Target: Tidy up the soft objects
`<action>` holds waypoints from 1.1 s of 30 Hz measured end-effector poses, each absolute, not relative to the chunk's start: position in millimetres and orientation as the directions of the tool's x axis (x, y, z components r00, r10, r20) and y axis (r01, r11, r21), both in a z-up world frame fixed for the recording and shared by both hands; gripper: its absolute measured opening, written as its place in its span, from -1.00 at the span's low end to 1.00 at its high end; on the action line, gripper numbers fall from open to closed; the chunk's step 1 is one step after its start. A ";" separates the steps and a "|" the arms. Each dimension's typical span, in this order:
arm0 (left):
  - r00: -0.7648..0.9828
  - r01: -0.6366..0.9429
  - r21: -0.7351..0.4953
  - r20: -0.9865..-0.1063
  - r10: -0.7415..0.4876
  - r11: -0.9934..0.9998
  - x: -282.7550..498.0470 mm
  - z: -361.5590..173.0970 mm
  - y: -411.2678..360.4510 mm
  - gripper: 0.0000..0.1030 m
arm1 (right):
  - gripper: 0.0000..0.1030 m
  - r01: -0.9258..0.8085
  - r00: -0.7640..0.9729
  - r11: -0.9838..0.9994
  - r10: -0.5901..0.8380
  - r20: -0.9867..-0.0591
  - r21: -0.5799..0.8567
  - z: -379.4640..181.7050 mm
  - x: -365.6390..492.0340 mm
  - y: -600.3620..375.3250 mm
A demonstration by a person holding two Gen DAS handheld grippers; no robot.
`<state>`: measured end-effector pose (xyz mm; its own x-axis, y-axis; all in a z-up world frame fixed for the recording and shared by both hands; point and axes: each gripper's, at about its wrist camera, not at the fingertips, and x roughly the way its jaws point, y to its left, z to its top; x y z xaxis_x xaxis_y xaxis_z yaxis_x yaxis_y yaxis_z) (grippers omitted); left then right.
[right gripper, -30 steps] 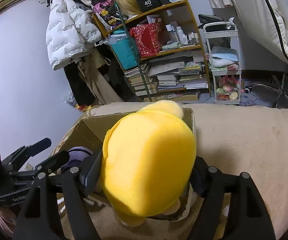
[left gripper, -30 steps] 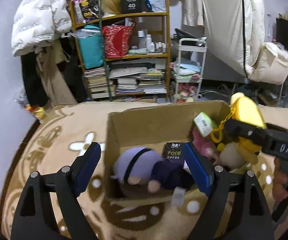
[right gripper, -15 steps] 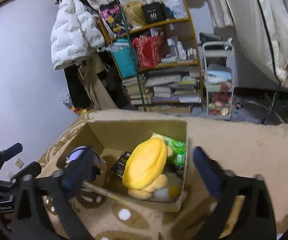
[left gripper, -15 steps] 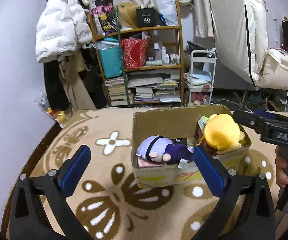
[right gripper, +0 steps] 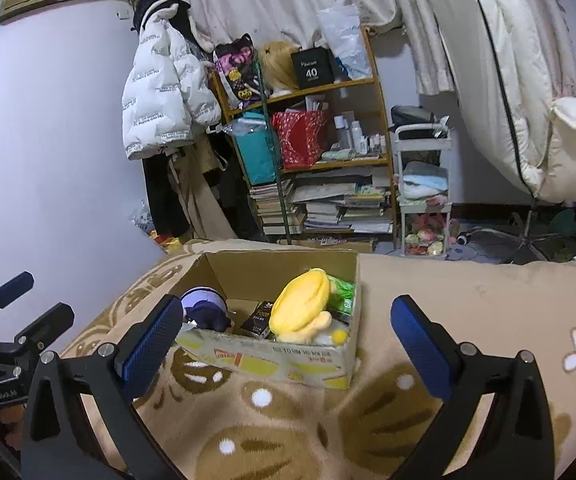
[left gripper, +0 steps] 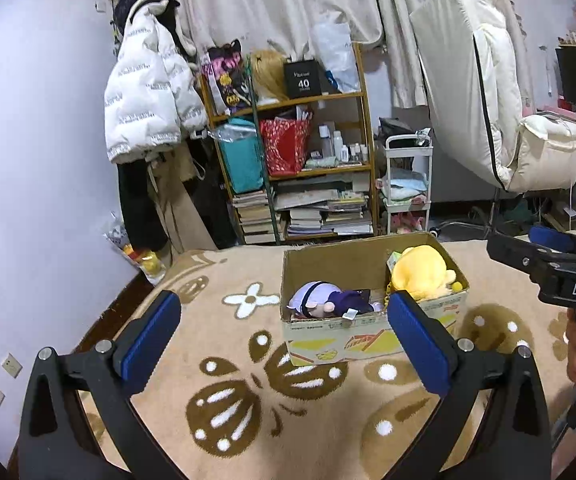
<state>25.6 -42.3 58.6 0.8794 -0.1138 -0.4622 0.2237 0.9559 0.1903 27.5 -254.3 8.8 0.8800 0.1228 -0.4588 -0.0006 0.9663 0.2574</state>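
An open cardboard box [left gripper: 367,344] [right gripper: 272,356] stands on the beige patterned blanket. Inside lie a yellow plush toy [left gripper: 419,272] [right gripper: 301,306] on the right and a purple plush doll [left gripper: 319,300] [right gripper: 204,306] on the left, with a green packet [right gripper: 341,290] and a small black box [right gripper: 260,318] between and behind them. My left gripper [left gripper: 284,340] is open and empty, held back from the box's front. My right gripper [right gripper: 284,344] is open and empty, also back from the box; it shows at the right edge of the left wrist view [left gripper: 547,264].
The beige blanket with brown flower pattern [left gripper: 248,400] covers the surface. Behind stand a cluttered wooden shelf [left gripper: 299,168] with books and bags, a white jacket [left gripper: 148,96] hanging on the wall, a small white cart [left gripper: 407,188] and a white chair [left gripper: 487,88].
My right gripper opened and let the yellow plush toy drop into the box. Both grippers pulled up and back from the box, which now looks smaller and farther away.
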 end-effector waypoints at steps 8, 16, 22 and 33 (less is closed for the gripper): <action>0.891 0.221 0.193 -0.439 -0.117 0.956 -8.7 65.5 -35.0 0.99 | 1.00 0.002 0.897 0.974 0.098 -0.431 0.225 19.5 -14.4 -249.7; 0.896 0.198 0.181 -0.432 -0.103 0.963 -31.0 54.7 -20.0 0.99 | 1.00 0.018 0.906 0.985 0.055 -0.421 0.170 19.8 -44.2 -243.2; 0.895 0.207 0.216 -0.436 -0.095 0.954 -32.9 42.0 -24.2 0.99 | 1.00 0.041 0.902 0.987 0.032 -0.430 0.158 15.8 -46.9 -245.7; 0.889 0.216 0.196 -0.444 -0.110 0.957 -21.3 30.4 -24.0 0.99 | 1.00 0.055 0.892 0.982 0.032 -0.451 0.178 7.9 -38.5 -249.9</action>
<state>-21.3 -24.0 30.4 0.8891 -0.1097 -0.4443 0.2159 0.9566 0.1958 -38.5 -249.9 7.9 0.8921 0.0316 -0.4507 0.0554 0.9824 0.1785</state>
